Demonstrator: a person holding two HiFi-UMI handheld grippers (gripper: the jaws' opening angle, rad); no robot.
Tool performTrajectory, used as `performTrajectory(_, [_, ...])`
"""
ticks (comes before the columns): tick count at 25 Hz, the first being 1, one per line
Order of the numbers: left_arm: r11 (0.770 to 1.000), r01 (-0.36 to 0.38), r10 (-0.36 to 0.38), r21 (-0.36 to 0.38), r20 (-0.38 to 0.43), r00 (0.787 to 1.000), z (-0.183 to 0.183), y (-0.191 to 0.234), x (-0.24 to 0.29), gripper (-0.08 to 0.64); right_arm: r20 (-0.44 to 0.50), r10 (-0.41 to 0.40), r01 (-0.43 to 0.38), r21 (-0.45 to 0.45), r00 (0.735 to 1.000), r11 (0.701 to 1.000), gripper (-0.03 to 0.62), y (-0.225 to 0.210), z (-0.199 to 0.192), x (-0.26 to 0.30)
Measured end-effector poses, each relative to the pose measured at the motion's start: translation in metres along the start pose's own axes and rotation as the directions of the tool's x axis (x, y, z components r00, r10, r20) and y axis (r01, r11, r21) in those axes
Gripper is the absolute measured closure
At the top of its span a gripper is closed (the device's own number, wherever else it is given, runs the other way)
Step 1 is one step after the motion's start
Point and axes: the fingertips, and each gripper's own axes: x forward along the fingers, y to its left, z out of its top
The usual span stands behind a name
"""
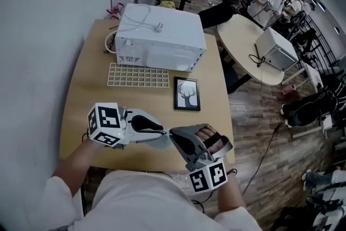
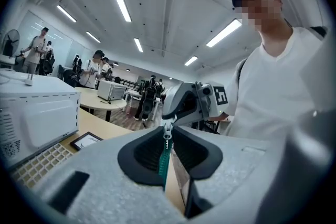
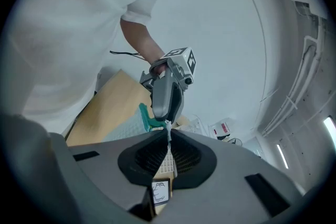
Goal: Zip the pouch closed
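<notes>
Both grippers meet just above the wooden table's (image 1: 86,94) near edge, with a pale pouch (image 1: 158,141) stretched between them. My left gripper (image 1: 162,131) is shut on the pouch's teal zipper tape (image 2: 165,161), which runs on edge between its black pads. The metal zipper pull (image 2: 167,130) sits at its fingertips. My right gripper (image 1: 173,137) faces it and is shut on that pull (image 3: 168,138). In the right gripper view the pouch's teal end (image 3: 145,117) hangs under my left gripper (image 3: 166,115). Most of the pouch is hidden by the jaws.
A white box-shaped appliance (image 1: 162,35) with a cable on top stands at the table's far end. In front of it lie a white grid tray (image 1: 138,76) and a framed tree picture (image 1: 187,93). A round table (image 1: 243,43) and several people are to the right.
</notes>
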Motion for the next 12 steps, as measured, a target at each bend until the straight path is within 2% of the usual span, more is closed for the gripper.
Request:
performTrajectory(4, [0.999,0.018,-0.019,-0.038,-0.024,1.0,-0.0088,0.0008,-0.003,0.491,0.005,0.019,-0.019,0.012,1.0,1.0,0.572,0.0062,0.0004,0.004])
performTrajectory(12, [0.999,0.013,-0.012,-0.053,0.029,1.0,-0.0079,0.0057,-0.0099,0.502,0.018,0.019,-0.02,0.052,1.0,0.998,0.572,0.0041,-0.0011,0.0084])
